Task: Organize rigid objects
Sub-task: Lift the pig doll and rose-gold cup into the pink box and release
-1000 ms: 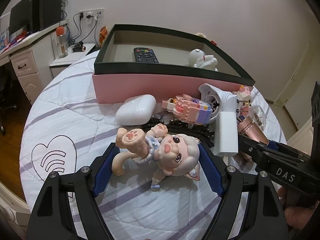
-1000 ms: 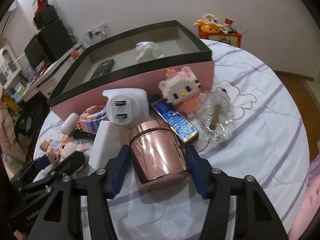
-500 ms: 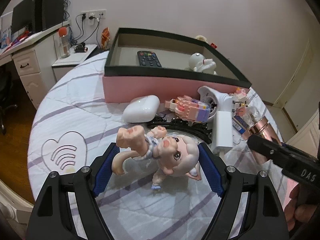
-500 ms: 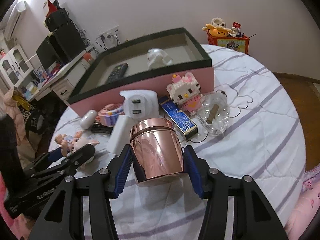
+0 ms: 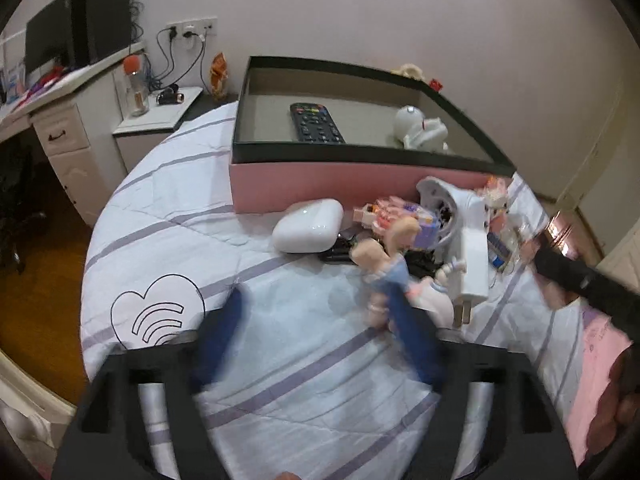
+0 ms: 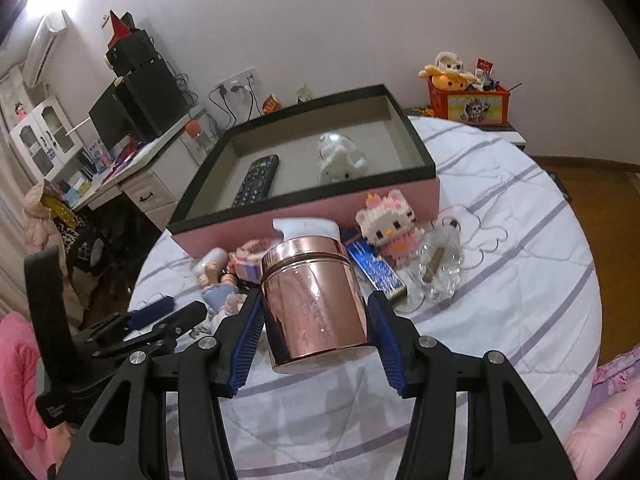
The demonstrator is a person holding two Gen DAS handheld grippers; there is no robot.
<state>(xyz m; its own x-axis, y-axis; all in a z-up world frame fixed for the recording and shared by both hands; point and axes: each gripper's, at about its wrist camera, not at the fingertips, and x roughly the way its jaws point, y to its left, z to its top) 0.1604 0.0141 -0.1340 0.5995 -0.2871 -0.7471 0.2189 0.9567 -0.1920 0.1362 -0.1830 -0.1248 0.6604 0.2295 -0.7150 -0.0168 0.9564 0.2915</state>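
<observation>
No text was legible. Print on left claw (image 6: pixel 168 312) body too small to read. Label on red box (image 6: pixel 472 106) showed only skull picture.

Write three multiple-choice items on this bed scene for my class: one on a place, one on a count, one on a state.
1. Where does the remote control lie? A in the box B on the floor C on the desk
2. How many things lie in the box? A two B four C none
3. What does the right gripper hold? A nothing B the rose-gold tin C the white case

Answers: 1 A, it lies on the box floor. 2 A, the remote and a white figurine. 3 B, both pads press the rose-gold tin.
</observation>
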